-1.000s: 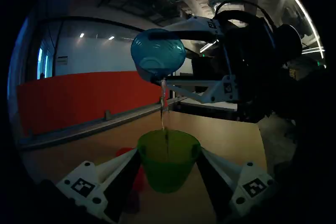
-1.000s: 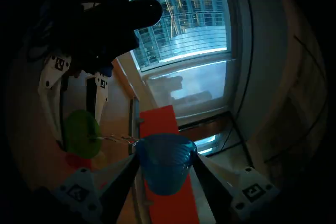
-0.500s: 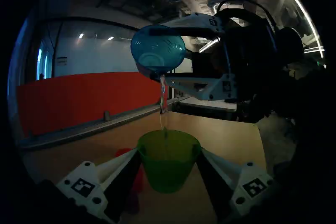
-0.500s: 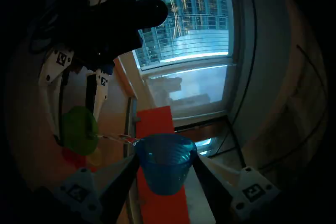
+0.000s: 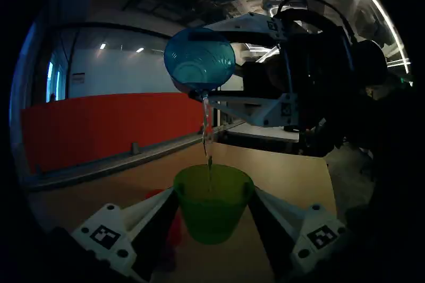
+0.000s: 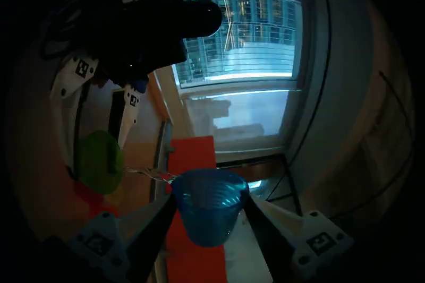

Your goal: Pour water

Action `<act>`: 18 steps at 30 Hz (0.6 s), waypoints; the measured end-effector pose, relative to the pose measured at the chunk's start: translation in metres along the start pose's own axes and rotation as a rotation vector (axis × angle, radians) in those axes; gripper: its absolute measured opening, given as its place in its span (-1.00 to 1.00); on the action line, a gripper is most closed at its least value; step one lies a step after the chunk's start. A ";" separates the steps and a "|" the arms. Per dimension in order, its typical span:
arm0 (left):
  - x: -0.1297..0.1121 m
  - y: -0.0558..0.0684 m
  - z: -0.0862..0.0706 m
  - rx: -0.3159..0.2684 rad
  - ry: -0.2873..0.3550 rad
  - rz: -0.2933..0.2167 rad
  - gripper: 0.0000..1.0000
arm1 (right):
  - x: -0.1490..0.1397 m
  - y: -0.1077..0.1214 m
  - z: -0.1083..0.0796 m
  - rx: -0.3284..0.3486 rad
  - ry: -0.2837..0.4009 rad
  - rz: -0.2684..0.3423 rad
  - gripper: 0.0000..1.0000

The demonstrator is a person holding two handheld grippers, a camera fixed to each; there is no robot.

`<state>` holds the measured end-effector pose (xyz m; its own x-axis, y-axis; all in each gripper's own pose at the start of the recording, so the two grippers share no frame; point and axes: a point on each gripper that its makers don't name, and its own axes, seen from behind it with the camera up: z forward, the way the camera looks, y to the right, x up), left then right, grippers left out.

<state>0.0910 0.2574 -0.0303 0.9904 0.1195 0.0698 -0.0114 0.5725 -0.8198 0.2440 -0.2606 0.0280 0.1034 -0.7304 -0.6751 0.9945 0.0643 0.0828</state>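
In the left gripper view my left gripper (image 5: 212, 211) is shut on an upright green cup (image 5: 212, 208) just above the wooden table (image 5: 287, 171). Above it the right gripper (image 5: 241, 62) holds a blue cup (image 5: 199, 62) tipped on its side, and a thin stream of water (image 5: 206, 134) falls from its rim into the green cup. In the right gripper view my right gripper (image 6: 210, 216) is shut on the blue cup (image 6: 209, 211). Water (image 6: 146, 173) runs from it toward the green cup (image 6: 98, 162), which sits between the left gripper's white fingers (image 6: 126, 116).
A red panel (image 5: 106, 123) and a metal rail (image 5: 133, 150) run along the table's far side. A red object (image 5: 172, 224) sits behind the left finger. A large window (image 6: 244, 65) fills the background of the right gripper view. The table's edge (image 5: 330, 187) drops off at right.
The blue cup has tipped a little further and risen slightly in the left gripper view. Water keeps streaming into the green cup, which has stayed still.
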 end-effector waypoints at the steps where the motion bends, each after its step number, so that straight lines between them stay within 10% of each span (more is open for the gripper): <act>1: 0.000 0.000 0.000 0.000 0.001 0.000 0.71 | 0.001 0.000 0.000 0.000 0.001 -0.005 0.79; 18: 0.000 -0.003 0.000 0.004 0.006 -0.005 0.71 | 0.009 0.007 0.002 -0.024 0.012 -0.105 0.79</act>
<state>0.0912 0.2560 -0.0279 0.9912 0.1119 0.0706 -0.0069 0.5765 -0.8171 0.2517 -0.2683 0.0241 -0.0017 -0.7257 -0.6881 1.0000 0.0040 -0.0068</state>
